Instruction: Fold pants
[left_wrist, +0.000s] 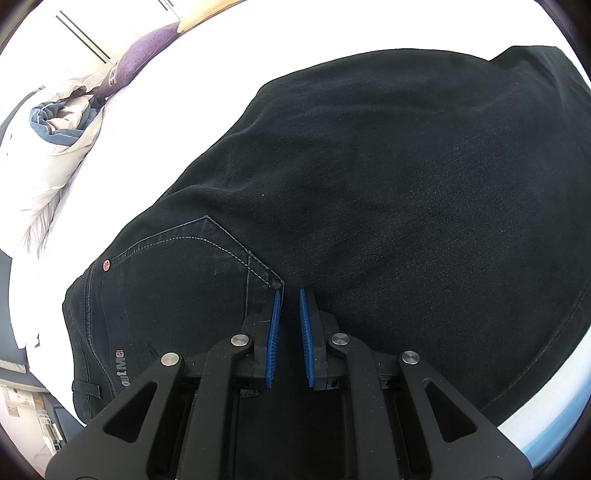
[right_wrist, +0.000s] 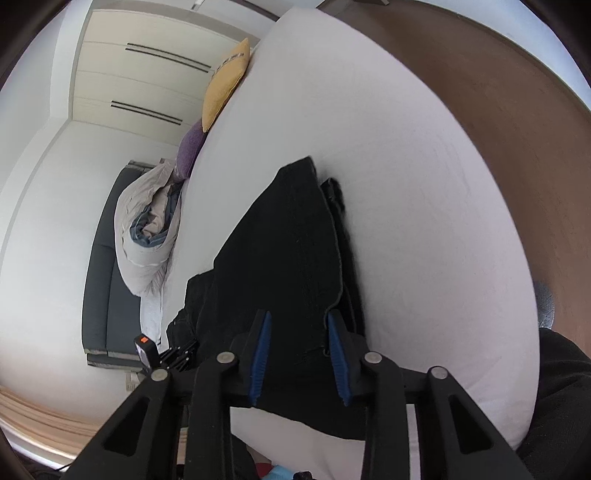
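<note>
Black claw linkages fill the foreground of both wrist views, over dark pants spread on a white bed.

Bed (right_wrist: 424, 192): white sheet, carrying the pants; a crumpled duvet (right_wrist: 147, 236) and two cushions lie well apart at the far edge. Pants (left_wrist: 369, 184): dark denim, laid flat, a stitched pocket (left_wrist: 177, 266) facing up, leg end toward the right claw. Left claw (left_wrist: 288, 293): blue pads nearly together, tips down on the denim just beside the pocket corner; whether cloth is pinched between them cannot be told. Right claw (right_wrist: 298, 317): pads apart, straddling the leg hem, fabric between them but not visibly clamped. Risk, as judged: closing may catch only the top layer, so the leg would separate on lifting and fold crooked.
</note>
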